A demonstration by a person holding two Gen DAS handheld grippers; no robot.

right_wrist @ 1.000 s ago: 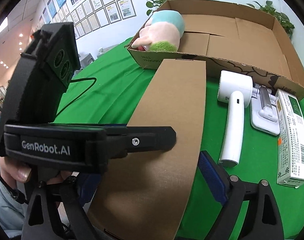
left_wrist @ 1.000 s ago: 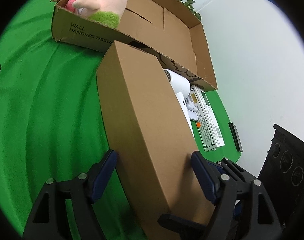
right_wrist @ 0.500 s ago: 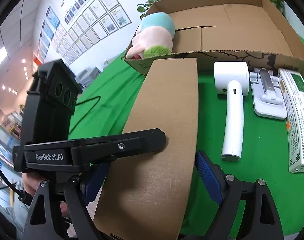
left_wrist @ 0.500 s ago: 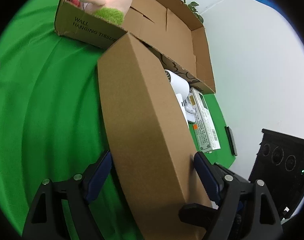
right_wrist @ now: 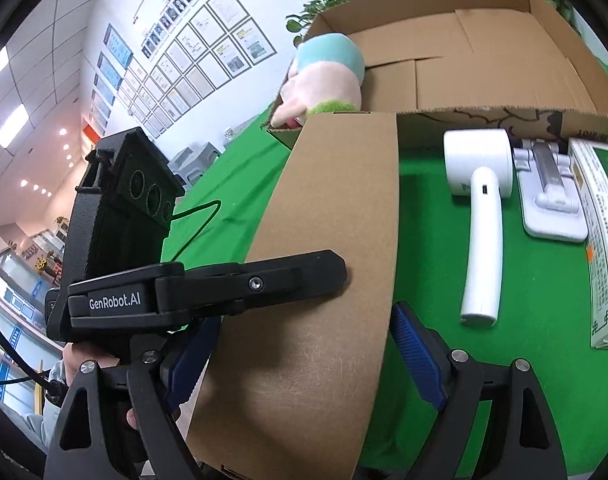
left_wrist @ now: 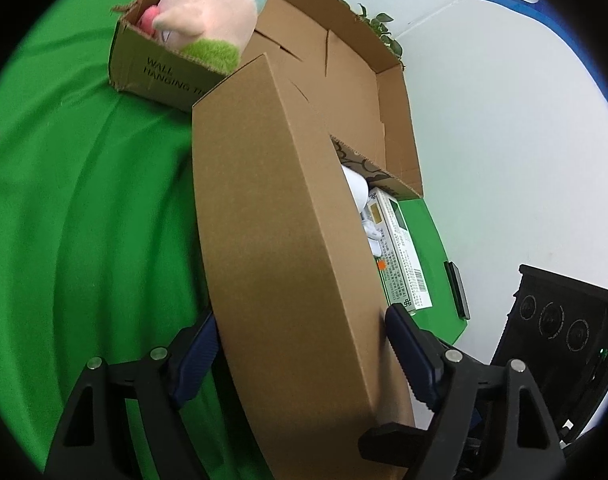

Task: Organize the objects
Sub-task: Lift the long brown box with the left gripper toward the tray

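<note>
The long flat carton (left_wrist: 280, 248) runs lengthwise away between the left gripper (left_wrist: 300, 354) pads, clamped, far end near the open box (left_wrist: 392, 128). Right wrist view: right gripper (right_wrist: 304, 350) clamps its near end too.

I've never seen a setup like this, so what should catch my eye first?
A long brown box fills the middle, clamped across its width by both tongs, the left tongs and the right tongs. Behind it a plush toy sits in the open carton. To the right, on green cloth, lies a white handheld device.
</note>
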